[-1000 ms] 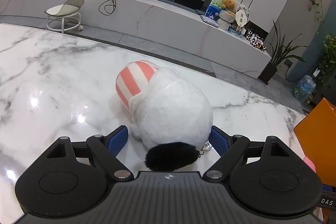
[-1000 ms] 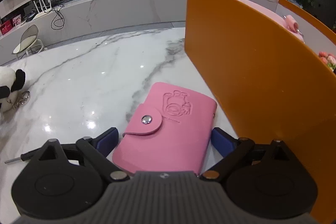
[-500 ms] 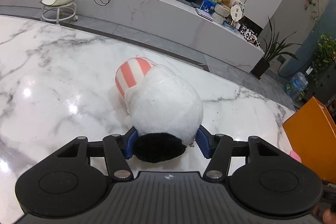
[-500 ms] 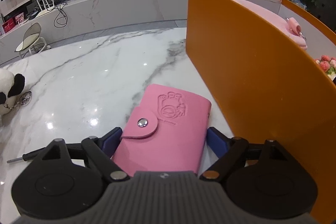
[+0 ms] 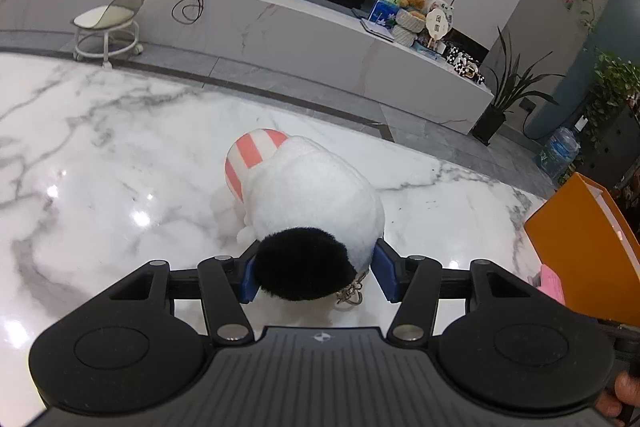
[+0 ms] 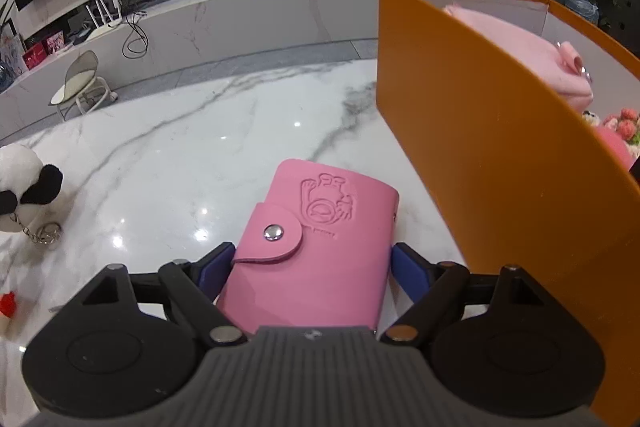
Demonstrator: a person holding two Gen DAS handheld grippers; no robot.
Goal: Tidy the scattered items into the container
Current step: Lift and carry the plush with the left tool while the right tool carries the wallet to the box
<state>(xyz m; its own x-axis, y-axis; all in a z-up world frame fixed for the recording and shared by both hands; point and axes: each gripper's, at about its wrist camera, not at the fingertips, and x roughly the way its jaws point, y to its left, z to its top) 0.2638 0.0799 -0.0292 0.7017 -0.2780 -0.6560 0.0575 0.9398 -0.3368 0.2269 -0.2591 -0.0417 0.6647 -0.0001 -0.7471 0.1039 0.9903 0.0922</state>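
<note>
A white plush panda (image 5: 312,195) with a black ear and a pink-striped part lies on the marble table (image 5: 100,187). My left gripper (image 5: 316,275) is shut on its near end, and a keyring (image 5: 350,293) dangles below. The panda (image 6: 24,183) also shows at the left edge of the right wrist view. My right gripper (image 6: 312,267) is shut on a pink snap-button card wallet (image 6: 320,239), with its blue pads against both sides. The orange container (image 6: 500,147) stands just right of the wallet and holds a pink soft toy (image 6: 520,43).
The orange container (image 5: 580,247) is at the table's right end in the left wrist view. A small red and white item (image 6: 8,307) lies at the far left. Crocheted flowers (image 6: 624,123) sit inside the container. Beyond the table edge are a stool (image 5: 108,23) and a low cabinet.
Both grippers went from open to shut: the left onto the panda, the right onto the wallet. The right view has risen, showing more of the container's inside.
</note>
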